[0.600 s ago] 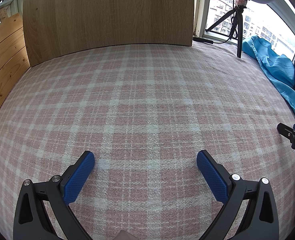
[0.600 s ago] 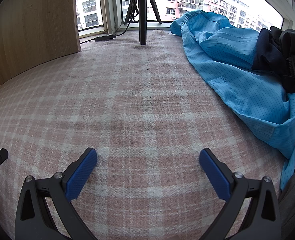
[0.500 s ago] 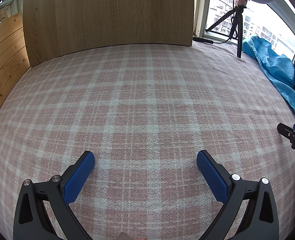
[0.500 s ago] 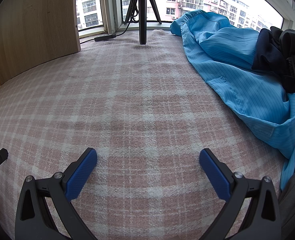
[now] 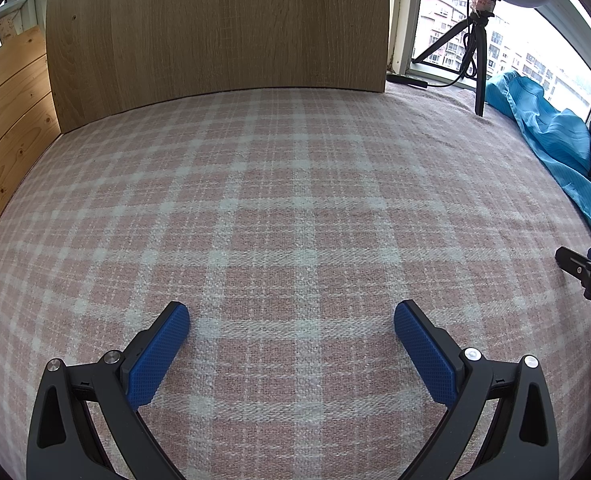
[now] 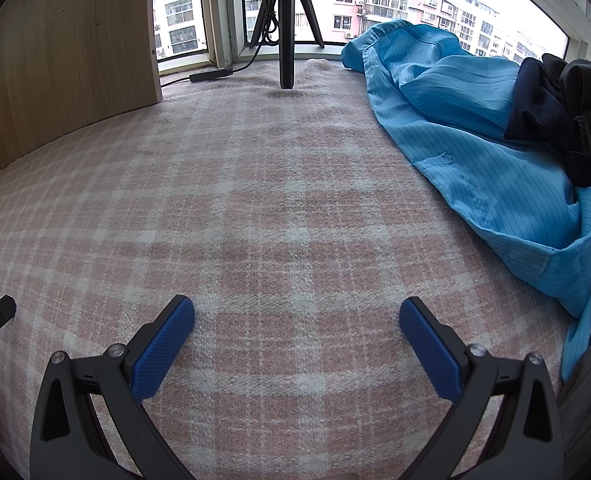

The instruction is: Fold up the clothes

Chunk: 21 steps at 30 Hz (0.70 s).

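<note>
your left claw (image 5: 291,316) is spread wide with nothing between its blue textured pads (image 5: 155,356), tilted down over the pink and white plaid cloth covering the surface (image 5: 279,184). your right claw (image 6: 297,314) is released just as wide and grips nothing either, hovering over the same plaid cloth (image 6: 255,184). the two claws sit side by side: the tip of your right one shows at the right edge of the left wrist view, and a black tip of your left one shows at the left edge of the right wrist view. the clothes to fold lie well apart from both claws, along the right side of the surface by the window: a crumpled bright blue pinstriped shirt (image 6: 467,128) with a patch pocket facing up, and a heap of dark navy and black garments (image 6: 559,104) resting on its far right part. in the left wrist view that blue shirt (image 5: 551,140) appears only at the far right. a black tripod (image 6: 287,24) stands on the cloth at the far edge, just left of the shirt, and a light wooden board (image 5: 215,28) stands upright along the back left.
</note>
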Each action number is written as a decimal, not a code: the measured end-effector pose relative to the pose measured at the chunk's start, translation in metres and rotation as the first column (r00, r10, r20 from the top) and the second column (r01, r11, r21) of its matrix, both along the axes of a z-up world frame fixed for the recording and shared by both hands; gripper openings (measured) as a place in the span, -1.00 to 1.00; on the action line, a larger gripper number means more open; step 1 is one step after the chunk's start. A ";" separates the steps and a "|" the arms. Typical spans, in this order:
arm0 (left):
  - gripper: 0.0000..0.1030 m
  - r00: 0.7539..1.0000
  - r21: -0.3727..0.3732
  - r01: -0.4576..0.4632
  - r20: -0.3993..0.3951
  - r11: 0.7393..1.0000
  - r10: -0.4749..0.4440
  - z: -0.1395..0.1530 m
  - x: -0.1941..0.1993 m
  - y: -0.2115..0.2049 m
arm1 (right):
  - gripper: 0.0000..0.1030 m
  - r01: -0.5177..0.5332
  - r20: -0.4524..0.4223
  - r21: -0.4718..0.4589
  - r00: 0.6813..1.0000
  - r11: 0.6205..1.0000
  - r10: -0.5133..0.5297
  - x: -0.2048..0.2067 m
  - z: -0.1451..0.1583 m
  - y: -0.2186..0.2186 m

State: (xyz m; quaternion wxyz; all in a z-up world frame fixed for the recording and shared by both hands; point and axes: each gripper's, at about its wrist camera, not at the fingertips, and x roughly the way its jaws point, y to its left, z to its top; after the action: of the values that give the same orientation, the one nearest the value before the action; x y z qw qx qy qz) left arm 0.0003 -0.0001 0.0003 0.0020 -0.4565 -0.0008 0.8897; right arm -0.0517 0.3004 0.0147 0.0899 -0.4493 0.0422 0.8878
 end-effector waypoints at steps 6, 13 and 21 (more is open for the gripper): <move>1.00 1.000 0.000 0.009 0.014 1.000 -0.009 0.001 0.000 -0.002 | 1.00 -0.019 0.018 -0.004 1.000 1.000 0.019 -0.001 0.002 0.000; 0.98 0.997 0.007 0.016 0.074 1.000 -0.016 0.004 -0.016 0.001 | 1.00 0.014 0.024 -0.009 1.000 1.000 -0.014 0.002 0.001 -0.003; 0.94 0.996 -0.039 0.072 -0.040 0.997 -0.074 0.065 -0.011 0.005 | 1.00 0.084 -0.052 -0.060 0.995 0.995 -0.088 0.028 0.040 -0.007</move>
State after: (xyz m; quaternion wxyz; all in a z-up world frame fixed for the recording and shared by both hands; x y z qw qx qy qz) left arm -0.0108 0.0045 0.0652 0.0261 -0.4375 0.0327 0.8982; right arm -0.0237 0.2935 0.0546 0.1138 -0.4249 0.0897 0.8936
